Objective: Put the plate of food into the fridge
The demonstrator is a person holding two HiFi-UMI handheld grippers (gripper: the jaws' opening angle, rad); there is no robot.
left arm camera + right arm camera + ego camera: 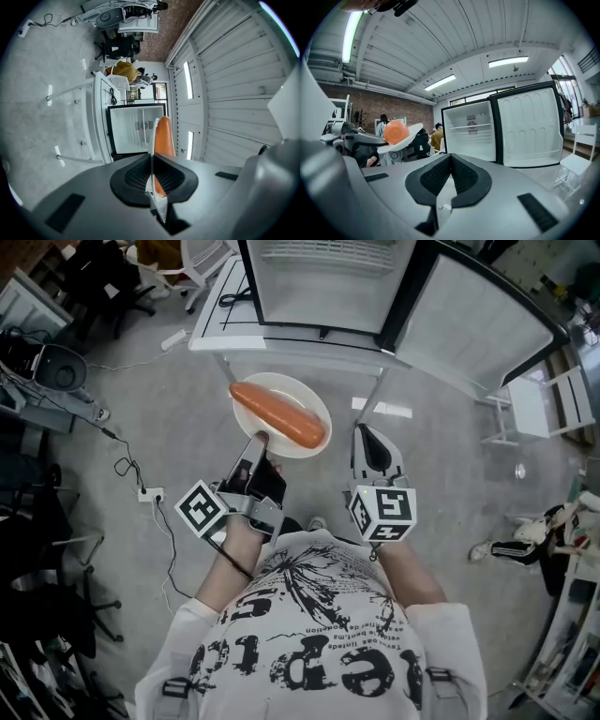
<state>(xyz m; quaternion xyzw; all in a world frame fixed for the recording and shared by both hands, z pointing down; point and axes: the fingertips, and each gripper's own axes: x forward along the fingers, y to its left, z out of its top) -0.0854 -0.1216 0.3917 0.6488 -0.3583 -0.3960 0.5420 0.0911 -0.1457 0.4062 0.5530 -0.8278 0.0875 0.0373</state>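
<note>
A white plate carries a long orange carrot. My left gripper is shut on the plate's near rim and holds it in the air in front of the open fridge. In the left gripper view the plate stands edge-on between the jaws, with the carrot beside it and the fridge behind. My right gripper hovers to the right of the plate, shut on nothing. The right gripper view shows the carrot on the plate at left and the fridge's empty white inside.
The fridge door swings open to the right. The fridge stands on a low white table. A white folding chair is at right. Cables and a power strip lie on the floor at left. Seated people are far behind.
</note>
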